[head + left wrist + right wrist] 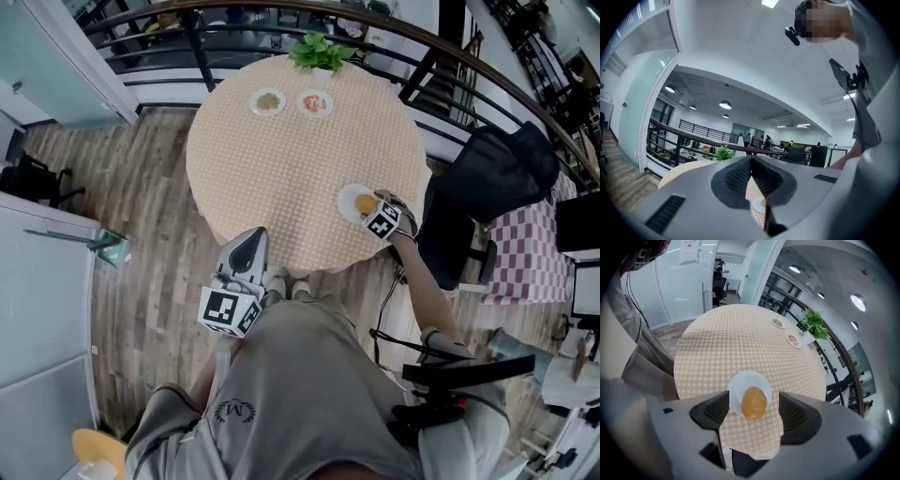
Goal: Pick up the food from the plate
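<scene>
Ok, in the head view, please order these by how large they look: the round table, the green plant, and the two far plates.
1. Round table, clearly the largest.
2. Green plant.
3. Far left plate and far right plate look alike; I cannot rank them.

The right gripper (753, 413) has its jaws wide apart. An amber oval piece of food (753, 402) lies on the near edge of a white plate (740, 384) and shows between the two jaws, touching neither. The plate sits at the near rim of a round table (740, 341) with a checked cloth. Well beyond the plate, at the far rim, are two small dishes (777, 323) (792, 340), with a green plant (814, 323) just past them.
</scene>
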The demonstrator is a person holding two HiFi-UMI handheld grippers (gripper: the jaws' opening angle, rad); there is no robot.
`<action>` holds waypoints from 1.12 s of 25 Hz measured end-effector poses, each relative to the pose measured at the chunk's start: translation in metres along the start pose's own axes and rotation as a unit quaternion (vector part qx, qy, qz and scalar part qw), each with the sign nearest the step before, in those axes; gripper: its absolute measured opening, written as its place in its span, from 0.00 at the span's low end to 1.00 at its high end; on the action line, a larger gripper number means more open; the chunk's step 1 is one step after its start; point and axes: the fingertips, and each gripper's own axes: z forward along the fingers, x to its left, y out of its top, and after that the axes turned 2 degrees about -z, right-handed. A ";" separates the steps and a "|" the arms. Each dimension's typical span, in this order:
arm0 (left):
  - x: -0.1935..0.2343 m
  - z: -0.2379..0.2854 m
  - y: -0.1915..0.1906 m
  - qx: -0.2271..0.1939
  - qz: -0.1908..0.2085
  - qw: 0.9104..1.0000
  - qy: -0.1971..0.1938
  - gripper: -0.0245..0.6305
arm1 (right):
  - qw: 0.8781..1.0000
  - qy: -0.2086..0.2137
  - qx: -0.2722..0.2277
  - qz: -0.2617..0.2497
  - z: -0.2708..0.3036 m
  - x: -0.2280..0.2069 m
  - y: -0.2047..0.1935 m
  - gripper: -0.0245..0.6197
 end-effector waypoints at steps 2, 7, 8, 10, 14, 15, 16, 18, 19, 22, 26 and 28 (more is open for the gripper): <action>0.004 -0.003 0.002 -0.001 0.001 1.000 0.010 0.04 | 1.000 0.013 0.011 -0.010 0.017 0.001 -0.004 0.53; 0.012 -0.010 0.000 -0.001 -0.005 1.000 0.031 0.04 | 0.998 0.037 0.047 -0.021 0.058 0.005 -0.023 0.53; 0.013 -0.012 0.000 -0.002 -0.004 0.999 0.033 0.04 | 0.998 0.042 0.052 -0.022 0.065 0.006 -0.025 0.53; 0.015 -0.013 0.002 -0.002 -0.002 0.999 0.036 0.04 | 0.996 0.050 0.063 -0.026 0.079 0.006 -0.029 0.53; 0.018 -0.017 0.001 0.003 -0.002 0.999 0.042 0.04 | 0.994 0.055 0.089 -0.030 0.102 0.001 -0.037 0.53; 0.019 -0.018 0.000 0.004 -0.001 0.999 0.044 0.04 | 0.993 0.059 0.097 -0.028 0.106 -0.001 -0.040 0.53; 0.019 -0.019 -0.001 0.005 -0.001 0.999 0.045 0.04 | 0.992 0.064 0.107 -0.027 0.110 -0.002 -0.042 0.53; 0.020 -0.022 -0.001 0.008 -0.002 0.999 0.049 0.04 | 0.989 0.071 0.125 -0.036 0.119 -0.003 -0.048 0.53; 0.021 -0.023 0.000 0.009 -0.003 0.999 0.051 0.04 | 0.988 0.074 0.132 -0.042 0.124 -0.003 -0.050 0.53; 0.025 -0.026 0.000 0.007 -0.001 0.998 0.057 0.04 | 0.984 0.090 0.148 -0.046 0.133 -0.002 -0.049 0.54; 0.026 -0.025 -0.001 0.001 -0.002 0.998 0.061 0.04 | 0.981 0.105 0.157 -0.046 0.135 -0.004 -0.049 0.55; 0.026 -0.026 -0.002 0.001 -0.007 0.998 0.065 0.04 | 0.982 0.105 0.154 -0.040 0.133 -0.003 -0.051 0.55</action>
